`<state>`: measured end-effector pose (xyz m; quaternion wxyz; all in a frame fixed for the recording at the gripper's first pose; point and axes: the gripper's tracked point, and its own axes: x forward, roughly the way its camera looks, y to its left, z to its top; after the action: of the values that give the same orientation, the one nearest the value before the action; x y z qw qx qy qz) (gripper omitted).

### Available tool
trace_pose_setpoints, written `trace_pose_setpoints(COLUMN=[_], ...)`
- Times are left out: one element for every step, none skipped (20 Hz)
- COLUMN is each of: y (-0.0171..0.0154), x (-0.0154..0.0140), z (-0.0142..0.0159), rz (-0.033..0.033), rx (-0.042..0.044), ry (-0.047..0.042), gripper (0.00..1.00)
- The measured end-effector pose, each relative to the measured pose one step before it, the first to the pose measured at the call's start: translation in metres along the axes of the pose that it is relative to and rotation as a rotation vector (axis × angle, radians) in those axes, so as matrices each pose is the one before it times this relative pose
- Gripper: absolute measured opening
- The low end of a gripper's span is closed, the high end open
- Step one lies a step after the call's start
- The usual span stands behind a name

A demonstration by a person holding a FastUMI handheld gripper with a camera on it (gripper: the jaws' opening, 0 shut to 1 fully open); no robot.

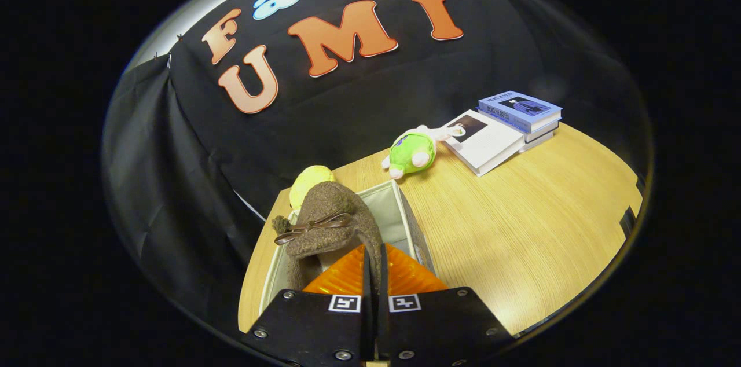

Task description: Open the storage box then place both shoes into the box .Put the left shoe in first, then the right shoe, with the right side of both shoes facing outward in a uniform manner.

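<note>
A brown fuzzy shoe with a small brown bow hangs toe-forward from my gripper. Both fingers are pressed together on the thin edge of the shoe's collar. The shoe sits over the open storage box, a pale fabric box with a light lining, just ahead of and below the fingers. The shoe's lower part dips inside the box and hides much of its inside. I cannot tell whether another shoe lies in the box.
A yellow round plush rests just beyond the box. Farther off on the wooden table lie a green plush toy and a stack of books. Black cloth walls close the back and left.
</note>
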<state>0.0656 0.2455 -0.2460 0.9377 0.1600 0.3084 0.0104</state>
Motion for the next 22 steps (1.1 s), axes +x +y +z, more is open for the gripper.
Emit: trace_pose_setpoints(y=[-0.00015, 0.00491, 0.00117, -0.00009, 0.00053, 0.00084, 0.00001, -0.00126, -0.00044, -0.00386, -0.00503, -0.00663, -0.00578, -0.00644, -0.00814, -0.01050, -0.01144, -0.00855, -0.00795, -0.01158, -0.01384, -0.01529], x=[-0.00118, -0.00083, -0.00343, -0.00738, -0.00783, -0.00351, -0.00530, -0.00328, -0.00381, -0.00329, -0.00428, -0.00280, -0.00324, -0.00271, -0.00346, -0.00554, -0.00320, -0.00459, -0.00489, -0.00460, -0.00538, -0.00465], z=[0.00030, 0.00432, 0.00689, 0.00896, 0.00859, 0.00711, 0.00677, 0.00599, 0.00463, 0.00564, 0.00679, 0.00608, 0.00609, 0.00545, 0.00620, 0.00759, 0.00697, 0.00643, 0.00684, 0.00654, 0.00680, 0.00688], rz=[-0.00259, 0.00791, 0.00053, -0.00160, 0.00185, 0.00059, 0.00210, 0.00383, 0.00531, -0.00136, -0.00692, -0.00503, 0.00086, 0.00221, 0.00081, -0.00743, -0.00773, 0.00320, 0.00876, 0.00181, -0.00548, -0.01303], rx=[-0.00340, 0.00268, -0.00432, -0.01753, -0.02378, -0.02039, -0.01541, -0.01215, -0.01259, -0.01643, -0.01732, -0.01729, -0.01445, -0.01037, -0.01016, -0.01181, -0.01205, -0.00556, -0.00332, -0.00654, -0.01315, -0.01376], ry=[-0.00464, -0.01403, -0.02058, -0.02173, -0.02186, -0.01868, -0.01868, -0.01365, -0.00798, -0.01064, -0.01416, -0.01211, -0.01101, -0.00976, -0.00739, -0.01338, -0.01365, -0.01265, -0.01588, -0.01638, -0.01786, -0.02017], gripper=[0.04, 0.09, 0.16, 0.32, 0.41, 0.59, 0.76, 0.90, 0.94, 0.98, 0.99, 0.99, 0.99, 0.98, 0.98, 0.99, 0.99, 0.99, 0.99, 0.99, 0.99, 0.99])
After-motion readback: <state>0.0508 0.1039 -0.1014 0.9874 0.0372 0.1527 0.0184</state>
